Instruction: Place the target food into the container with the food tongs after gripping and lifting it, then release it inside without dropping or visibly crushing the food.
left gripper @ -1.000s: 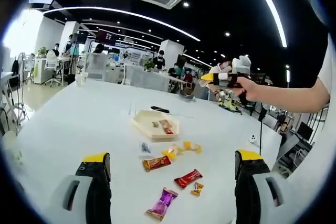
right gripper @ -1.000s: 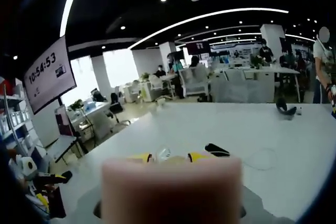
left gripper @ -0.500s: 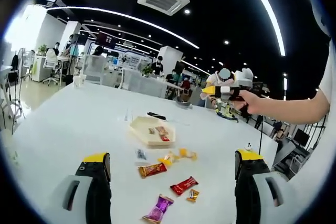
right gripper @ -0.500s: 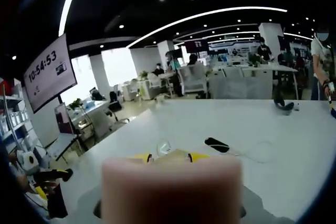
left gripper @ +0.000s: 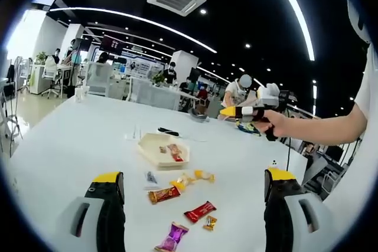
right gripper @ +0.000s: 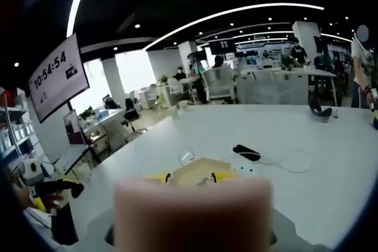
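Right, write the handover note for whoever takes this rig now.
Left hand-held gripper: open, empty, raised above the table.
Right hand-held gripper: held in the air over the table's far side; jaw state and contents cannot be told.
Tray: on the table, a few pieces already inside.
Wrapped candies: loose on the table near the tray, including a red one, a purple one and a brown one.
Left: pick up the loose candies and release them in the tray.
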The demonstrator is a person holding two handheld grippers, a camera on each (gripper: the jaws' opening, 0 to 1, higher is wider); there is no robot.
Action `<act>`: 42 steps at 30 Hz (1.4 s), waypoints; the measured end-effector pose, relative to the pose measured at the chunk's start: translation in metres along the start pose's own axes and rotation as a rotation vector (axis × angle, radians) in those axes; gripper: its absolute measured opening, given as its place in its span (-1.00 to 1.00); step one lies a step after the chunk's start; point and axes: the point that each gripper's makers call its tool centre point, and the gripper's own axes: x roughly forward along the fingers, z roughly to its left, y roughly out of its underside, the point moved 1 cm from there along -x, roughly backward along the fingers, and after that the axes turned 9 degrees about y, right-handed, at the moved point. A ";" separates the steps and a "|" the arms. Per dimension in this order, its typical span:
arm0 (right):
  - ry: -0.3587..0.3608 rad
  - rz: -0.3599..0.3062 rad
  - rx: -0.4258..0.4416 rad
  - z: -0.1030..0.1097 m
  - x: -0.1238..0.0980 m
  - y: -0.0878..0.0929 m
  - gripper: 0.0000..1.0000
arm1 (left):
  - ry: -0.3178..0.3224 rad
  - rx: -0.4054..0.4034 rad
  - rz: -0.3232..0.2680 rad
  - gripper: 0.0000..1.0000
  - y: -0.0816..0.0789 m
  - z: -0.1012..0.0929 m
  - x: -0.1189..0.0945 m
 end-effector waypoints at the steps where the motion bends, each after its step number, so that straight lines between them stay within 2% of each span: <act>1: 0.000 -0.001 -0.001 -0.001 0.000 0.000 -0.47 | 0.000 -0.005 -0.003 0.98 0.000 0.000 0.002; 5: -0.008 0.018 0.006 0.002 0.001 0.006 -0.47 | 0.010 0.005 0.004 0.99 0.000 -0.007 0.007; 6: -0.011 0.026 -0.007 0.003 0.003 0.010 -0.47 | 0.008 0.045 0.035 0.99 0.004 -0.009 0.008; 8: -0.015 0.032 -0.010 0.004 0.004 0.012 -0.47 | 0.005 0.074 0.063 0.99 0.011 -0.012 0.009; 12: -0.014 0.030 -0.001 0.003 0.005 0.012 -0.47 | 0.017 0.040 0.058 0.99 0.018 -0.016 0.011; 15: -0.018 0.039 -0.001 0.003 0.004 0.014 -0.47 | 0.022 0.050 0.080 0.99 0.020 -0.018 0.013; 22: -0.037 0.059 -0.043 0.002 0.003 0.028 -0.47 | 0.012 0.049 0.058 0.99 0.014 -0.015 0.015; 26: -0.041 0.066 -0.024 -0.002 0.004 0.036 -0.47 | 0.015 0.056 0.074 0.99 0.015 -0.016 0.018; 28: -0.053 0.081 -0.026 -0.002 0.006 0.040 -0.47 | 0.018 0.049 0.064 0.99 0.013 -0.019 0.018; 30: -0.058 0.080 -0.052 -0.002 0.008 0.041 -0.46 | 0.017 0.053 0.062 0.99 0.013 -0.021 0.020; 35: -0.044 0.069 -0.004 -0.012 0.010 0.043 -0.46 | 0.023 0.040 0.068 0.99 0.016 -0.018 0.027; 42: -0.041 0.084 -0.020 -0.017 0.011 0.049 -0.46 | 0.007 0.043 0.050 0.99 0.008 -0.013 0.026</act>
